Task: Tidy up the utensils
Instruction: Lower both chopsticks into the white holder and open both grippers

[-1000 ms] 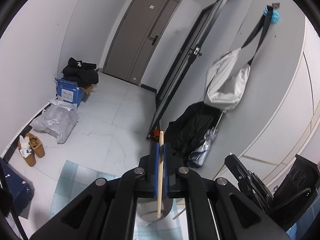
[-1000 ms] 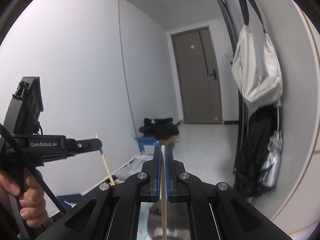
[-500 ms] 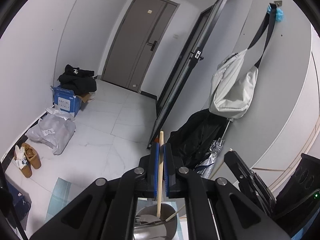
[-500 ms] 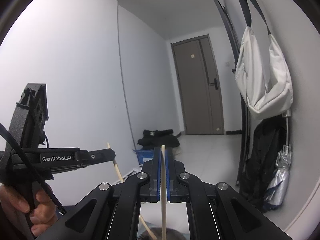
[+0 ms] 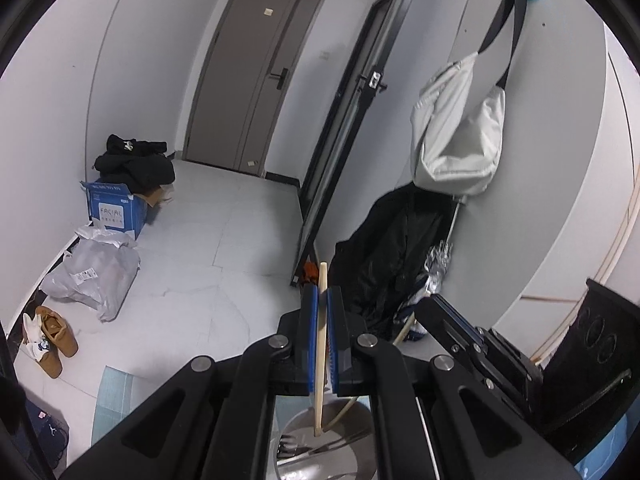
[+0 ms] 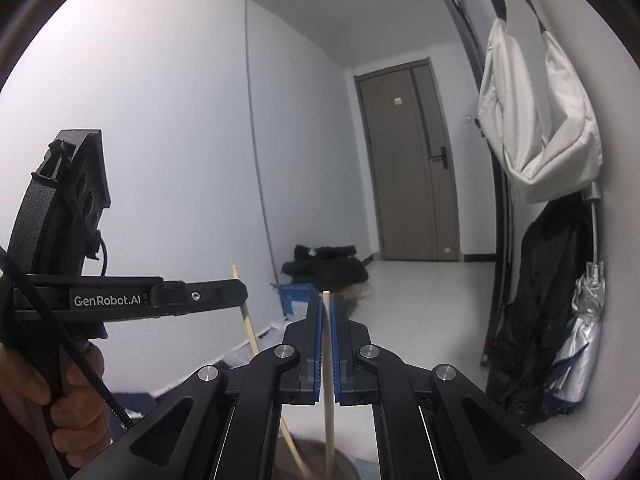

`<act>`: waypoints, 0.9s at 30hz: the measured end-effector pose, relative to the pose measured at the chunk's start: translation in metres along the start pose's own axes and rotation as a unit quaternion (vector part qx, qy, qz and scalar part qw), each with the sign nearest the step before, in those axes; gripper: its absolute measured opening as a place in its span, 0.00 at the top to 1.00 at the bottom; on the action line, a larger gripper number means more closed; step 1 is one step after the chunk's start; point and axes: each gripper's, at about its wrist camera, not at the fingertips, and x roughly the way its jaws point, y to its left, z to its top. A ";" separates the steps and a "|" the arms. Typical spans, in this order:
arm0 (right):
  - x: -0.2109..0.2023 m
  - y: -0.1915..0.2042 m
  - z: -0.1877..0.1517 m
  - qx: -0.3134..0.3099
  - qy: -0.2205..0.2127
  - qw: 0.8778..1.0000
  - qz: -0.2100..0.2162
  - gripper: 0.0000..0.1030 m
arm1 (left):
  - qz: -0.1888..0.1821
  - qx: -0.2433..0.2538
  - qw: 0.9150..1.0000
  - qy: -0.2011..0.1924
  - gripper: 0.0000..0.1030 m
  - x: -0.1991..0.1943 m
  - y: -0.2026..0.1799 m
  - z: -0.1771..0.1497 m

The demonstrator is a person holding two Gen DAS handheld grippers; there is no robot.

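My left gripper (image 5: 322,300) is shut on a pale wooden chopstick (image 5: 321,344) that stands nearly upright. Its lower end reaches into a round metal utensil cup (image 5: 344,456) right below the jaws, where a fork (image 5: 288,442) lies. My right gripper (image 6: 327,308) is shut on a second upright chopstick (image 6: 328,392) over the same cup (image 6: 316,460). In the right wrist view the left gripper (image 6: 236,294) shows at the left with its chopstick (image 6: 246,320) slanting down, and a hand (image 6: 60,404) grips its handle. The right gripper (image 5: 444,312) appears at the right of the left wrist view.
Behind lies a hallway with a brown door (image 5: 256,92). A white bag (image 5: 460,132), a black jacket (image 5: 388,248) and a folded umbrella (image 6: 580,344) hang on the right wall. A blue box (image 5: 114,210), a plastic bag (image 5: 96,272) and shoes (image 5: 52,332) lie on the floor at the left.
Both grippers have sunk with their chopsticks. The metal cup has come further into view beneath them, and the chopsticks' lower ends now reach into it.
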 end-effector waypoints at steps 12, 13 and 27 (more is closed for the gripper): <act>0.000 0.003 -0.026 -0.010 0.040 0.999 0.026 0.97 | -0.003 0.046 0.999 0.029 0.99 0.003 -0.004 -0.014; 0.000 0.003 -0.028 -0.011 0.046 0.999 0.025 0.96 | -0.005 0.044 0.999 0.032 0.99 0.003 -0.004 -0.015; -0.018 0.010 -0.037 0.009 0.074 0.997 0.019 0.73 | 0.018 0.011 0.996 0.086 0.63 -0.011 0.010 -0.017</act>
